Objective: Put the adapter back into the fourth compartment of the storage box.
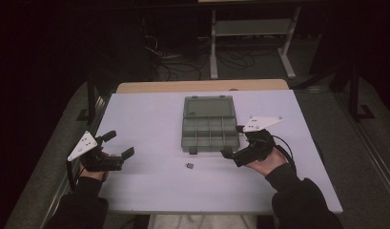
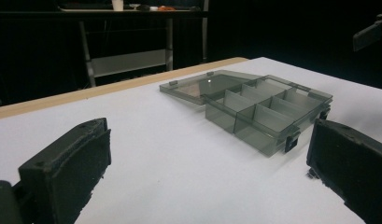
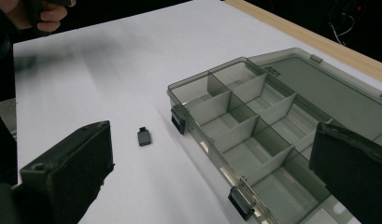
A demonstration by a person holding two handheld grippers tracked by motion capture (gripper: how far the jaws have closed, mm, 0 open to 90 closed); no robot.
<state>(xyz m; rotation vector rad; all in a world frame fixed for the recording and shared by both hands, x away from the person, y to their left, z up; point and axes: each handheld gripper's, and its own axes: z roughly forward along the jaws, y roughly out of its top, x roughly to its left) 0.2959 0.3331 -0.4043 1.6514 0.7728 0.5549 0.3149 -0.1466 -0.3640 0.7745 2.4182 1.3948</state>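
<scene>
1. The small black piece [image 1: 189, 165] lies flat on the white table [image 1: 149, 191], just in front of the box. In the right gripper view its long side [image 3: 144, 136] runs toward the box's front wall.
2. The clear grey box [image 1: 210, 135] sits in the middle of the table with its lid [image 1: 209, 107] laid open behind it. Nothing lies between the piece and the grippers.
3. The right gripper [image 1: 233, 143] is wide open and holds nothing. It is near the box's front right corner.
4. The left gripper [image 1: 118, 144] is wide open too, empty, well away at the left.

No readable text, label, brand or number appears anywhere.
</scene>
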